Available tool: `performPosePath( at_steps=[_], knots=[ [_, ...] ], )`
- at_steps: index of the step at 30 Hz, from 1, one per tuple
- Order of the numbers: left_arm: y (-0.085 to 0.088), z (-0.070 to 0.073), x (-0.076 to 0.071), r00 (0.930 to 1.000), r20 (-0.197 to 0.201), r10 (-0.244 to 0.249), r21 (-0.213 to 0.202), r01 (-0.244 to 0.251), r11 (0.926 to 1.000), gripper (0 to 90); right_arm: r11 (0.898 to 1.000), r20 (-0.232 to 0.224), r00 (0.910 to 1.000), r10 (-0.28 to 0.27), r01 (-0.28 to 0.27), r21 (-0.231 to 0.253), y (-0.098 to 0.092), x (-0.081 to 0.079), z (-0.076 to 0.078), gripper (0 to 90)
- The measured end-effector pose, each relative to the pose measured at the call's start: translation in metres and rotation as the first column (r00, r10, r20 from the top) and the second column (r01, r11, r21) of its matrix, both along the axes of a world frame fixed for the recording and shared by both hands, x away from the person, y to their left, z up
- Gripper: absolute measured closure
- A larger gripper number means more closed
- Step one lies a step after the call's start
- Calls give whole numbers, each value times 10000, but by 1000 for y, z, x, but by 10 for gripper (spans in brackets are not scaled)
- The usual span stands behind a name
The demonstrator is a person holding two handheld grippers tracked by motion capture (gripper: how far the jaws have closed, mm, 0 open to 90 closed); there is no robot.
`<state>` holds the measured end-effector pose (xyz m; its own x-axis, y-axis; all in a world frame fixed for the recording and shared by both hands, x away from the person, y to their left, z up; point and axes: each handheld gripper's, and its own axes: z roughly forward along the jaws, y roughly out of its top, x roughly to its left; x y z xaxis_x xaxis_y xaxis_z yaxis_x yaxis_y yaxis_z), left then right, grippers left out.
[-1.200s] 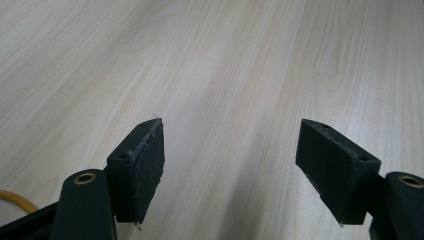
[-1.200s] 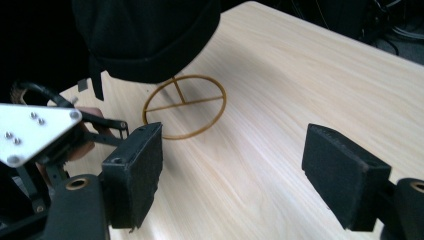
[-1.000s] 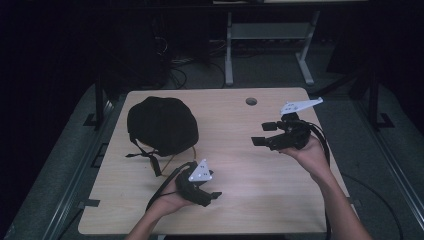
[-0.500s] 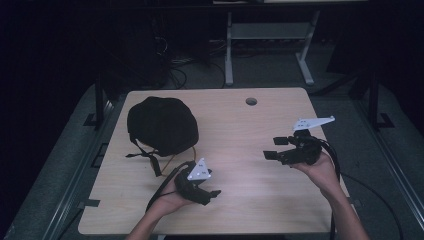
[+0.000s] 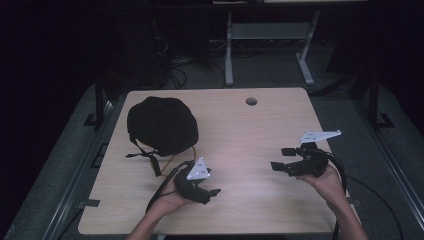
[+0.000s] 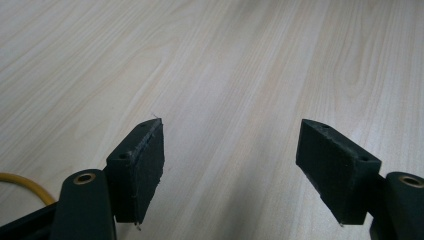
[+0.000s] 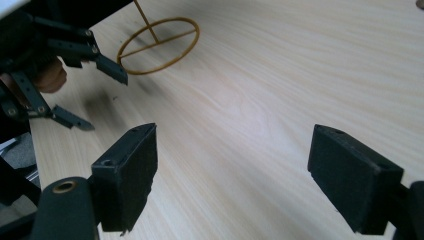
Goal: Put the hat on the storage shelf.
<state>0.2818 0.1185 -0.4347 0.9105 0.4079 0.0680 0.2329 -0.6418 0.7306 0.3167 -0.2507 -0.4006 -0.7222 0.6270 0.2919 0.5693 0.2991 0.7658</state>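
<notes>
High view: a person sits at the near edge of a pale wooden table (image 5: 240, 130), a gripper in each hand. The left gripper (image 5: 212, 191) lies low at the near left, its jaws spread wide with nothing between them; in the left gripper view there is bare wood ahead and a bit of yellow cord (image 6: 22, 185) at the left edge. The right gripper (image 5: 278, 159) hangs just over the near right of the table, pointing left towards the other. Its jaws have just been opening and now stand wide apart, empty (in the right gripper view, bare tabletop between the two black pads). The black cap (image 5: 161, 125) rests on the far left of the table, well apart from the right gripper and near the left one. A yellow ring (image 7: 159, 46) lies beside the cap.
</notes>
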Motion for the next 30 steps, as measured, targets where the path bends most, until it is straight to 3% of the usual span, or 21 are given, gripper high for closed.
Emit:
performPosePath(
  at_steps=[18, 30],
  knots=[
    [0, -1, -1, 9999, 66, 148, -19, -147, 9999, 272, 9978, -288, 9974, -655, 658, 111, -35, -27, -29, 192],
    [1, -3, -2, 9999, 53, 125, -24, -125, 9999, 272, 9960, -426, 9951, -889, 892, 47, -46, -44, -45, 194]
  ],
)
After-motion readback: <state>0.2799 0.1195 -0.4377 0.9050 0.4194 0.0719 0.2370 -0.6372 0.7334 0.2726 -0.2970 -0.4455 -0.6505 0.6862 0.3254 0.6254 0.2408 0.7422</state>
